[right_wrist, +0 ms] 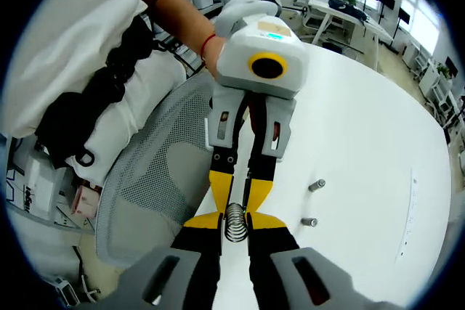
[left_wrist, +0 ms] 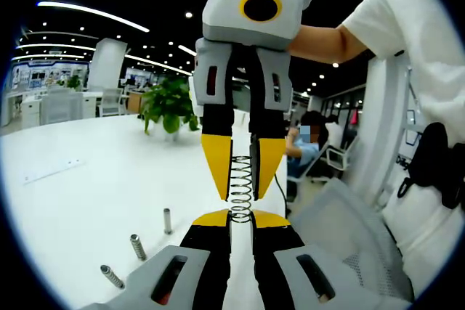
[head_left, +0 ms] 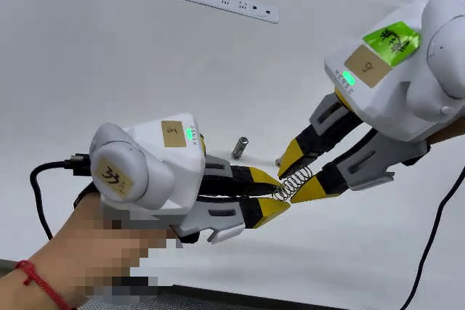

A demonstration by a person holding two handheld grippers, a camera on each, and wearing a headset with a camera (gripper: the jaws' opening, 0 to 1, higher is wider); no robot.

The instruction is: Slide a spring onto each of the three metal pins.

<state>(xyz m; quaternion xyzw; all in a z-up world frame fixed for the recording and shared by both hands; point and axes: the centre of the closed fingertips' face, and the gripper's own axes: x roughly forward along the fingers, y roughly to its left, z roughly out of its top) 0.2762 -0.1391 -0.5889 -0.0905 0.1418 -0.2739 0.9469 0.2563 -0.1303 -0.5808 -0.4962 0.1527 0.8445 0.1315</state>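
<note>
Your two grippers meet nose to nose in the air above the white bench [head_left: 131, 70], sharing one spring [head_left: 293, 181] between them. The left gripper [left_wrist: 240, 217], in the hand low on the left of the head view, has its jaws drawn narrow, and they appear to pinch the near end of the spring. The right gripper [right_wrist: 232, 220] comes in from the upper right. Its jaws are close together along the sides of the coil, so the spring seems to be gripped by both at once.

In the left gripper view, three pins stand on the bench, well below and apart from the grippers. The farthest pin [left_wrist: 167, 221] looks smooth and bare. The middle pin [left_wrist: 136, 246] and the nearest pin [left_wrist: 111, 276] look ribbed, as if they already carry coils, though they are small in the picture.

Judging from that, you are on the last spring and are passing or re-gripping it in mid-air. Next, one pair of jaws needs to let go, leaving the spring's bore open at one end. Then line that open end up over the bare pin and lower it straight down.
</note>
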